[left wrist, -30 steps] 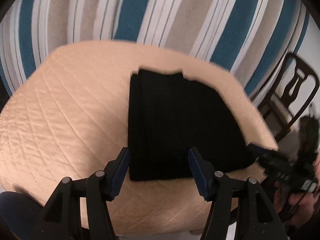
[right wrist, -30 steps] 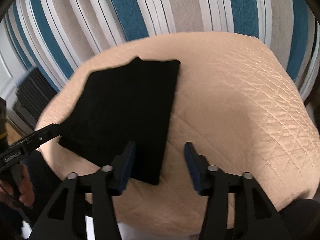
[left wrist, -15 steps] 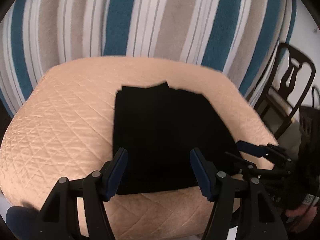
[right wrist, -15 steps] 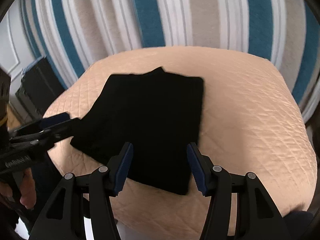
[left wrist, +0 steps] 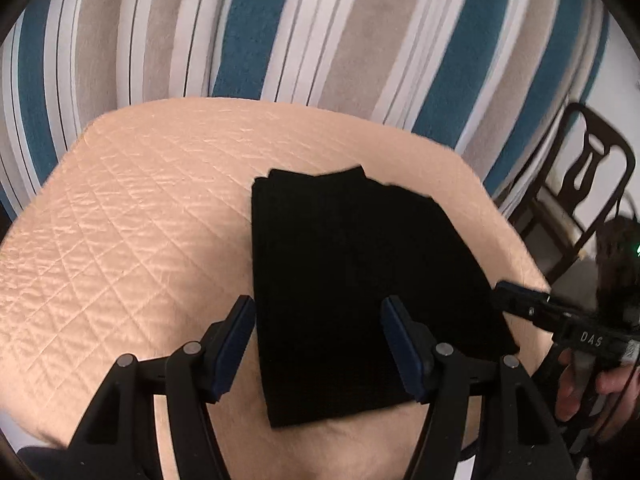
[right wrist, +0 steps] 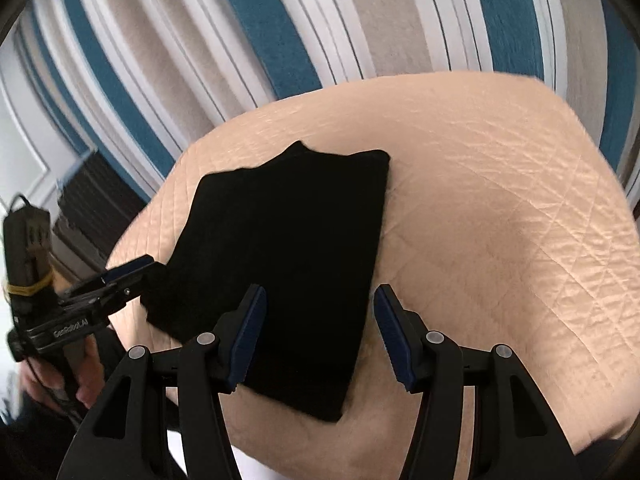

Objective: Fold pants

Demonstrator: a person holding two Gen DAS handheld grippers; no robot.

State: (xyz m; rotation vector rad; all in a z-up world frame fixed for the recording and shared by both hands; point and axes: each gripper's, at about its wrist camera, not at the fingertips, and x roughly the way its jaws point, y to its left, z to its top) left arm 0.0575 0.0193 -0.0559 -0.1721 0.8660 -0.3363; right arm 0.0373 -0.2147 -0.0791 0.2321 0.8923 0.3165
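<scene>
The black pants (left wrist: pixel 352 280) lie folded into a flat rectangle on a peach quilted cushion (left wrist: pixel 132 232). My left gripper (left wrist: pixel 318 316) is open and empty, hovering above the near edge of the pants. My right gripper (right wrist: pixel 318 308) is open and empty too, above the near right edge of the pants (right wrist: pixel 288 264). In the left wrist view the right gripper (left wrist: pixel 516 296) shows at the pants' right edge. In the right wrist view the left gripper (right wrist: pixel 128 276) shows at their left edge. Neither holds cloth.
The cushion (right wrist: pixel 500 208) sits on a rug with blue, beige and white stripes (left wrist: pixel 320 28). A dark wooden chair (left wrist: pixel 576 200) stands at the right. A dark slatted object (right wrist: pixel 86 196) is at the left, near a white wall.
Both grippers stay open and empty. The views have shifted a little while the folded pants lie still; the other gripper's tip now sits right at the pants' edge in each view.
</scene>
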